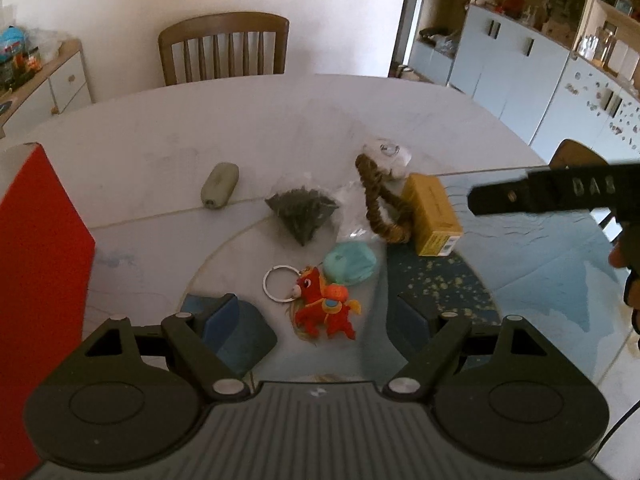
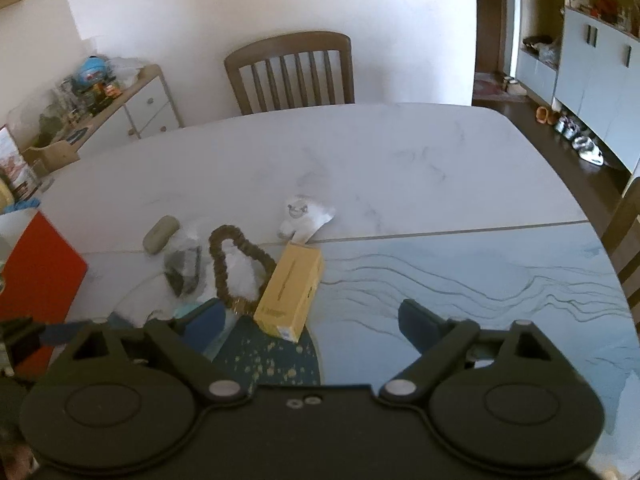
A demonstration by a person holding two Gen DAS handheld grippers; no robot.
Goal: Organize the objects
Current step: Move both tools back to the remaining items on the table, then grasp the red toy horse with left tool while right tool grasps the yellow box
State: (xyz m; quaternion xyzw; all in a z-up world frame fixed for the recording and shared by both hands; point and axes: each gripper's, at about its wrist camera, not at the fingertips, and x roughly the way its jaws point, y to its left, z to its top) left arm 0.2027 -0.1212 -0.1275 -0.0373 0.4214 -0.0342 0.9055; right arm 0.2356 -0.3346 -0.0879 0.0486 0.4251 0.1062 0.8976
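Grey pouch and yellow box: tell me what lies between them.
In the left wrist view, a dark bag of bits and a brown bead loop lie between grey pouch and yellow box.

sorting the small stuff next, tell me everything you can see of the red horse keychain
The red horse keychain is a small plush-looking horse, red with orange, gold and blue trim and a pale muzzle. A silver split ring joins at its head. It lies flat on the table, just in front of the teal round object, between the left tool's open fingers, untouched.
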